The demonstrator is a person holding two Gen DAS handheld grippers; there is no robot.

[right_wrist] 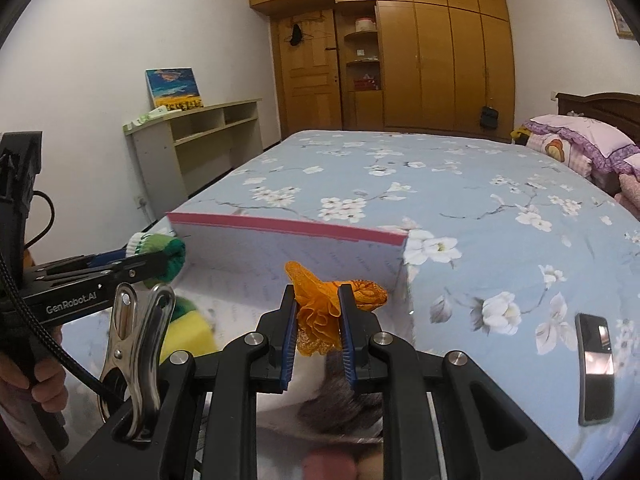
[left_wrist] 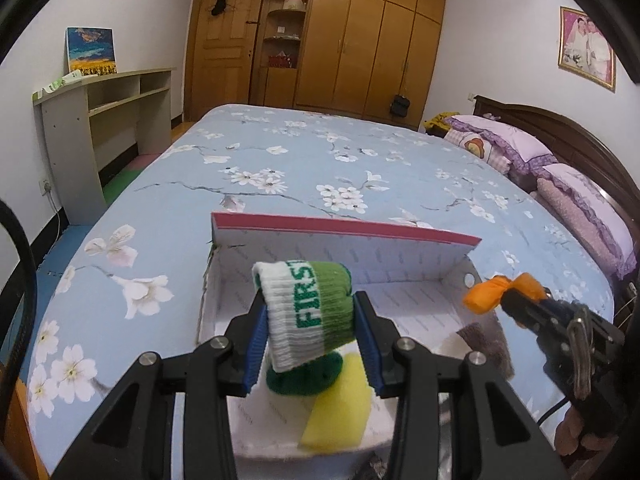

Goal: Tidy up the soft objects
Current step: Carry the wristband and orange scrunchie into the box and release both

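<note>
Left gripper (left_wrist: 310, 334) pinches a green-white sock (left_wrist: 308, 312), right gripper (right_wrist: 318, 322) orange fabric (right_wrist: 328, 300), above a white box (left_wrist: 400, 264) holding a yellow sponge (left_wrist: 340, 404).

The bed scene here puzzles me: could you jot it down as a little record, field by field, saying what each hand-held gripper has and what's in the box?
Setting: bed with blue floral cover
Container: open white box with pink-edged lid, lying on the bed
Left hand-held gripper: shut on rolled green and white sock, held above the box
Right hand-held gripper: shut on orange fabric piece, held above the box
Inside the box: yellow soft item, brown furry item
Beside the box: black phone on the cover
</note>
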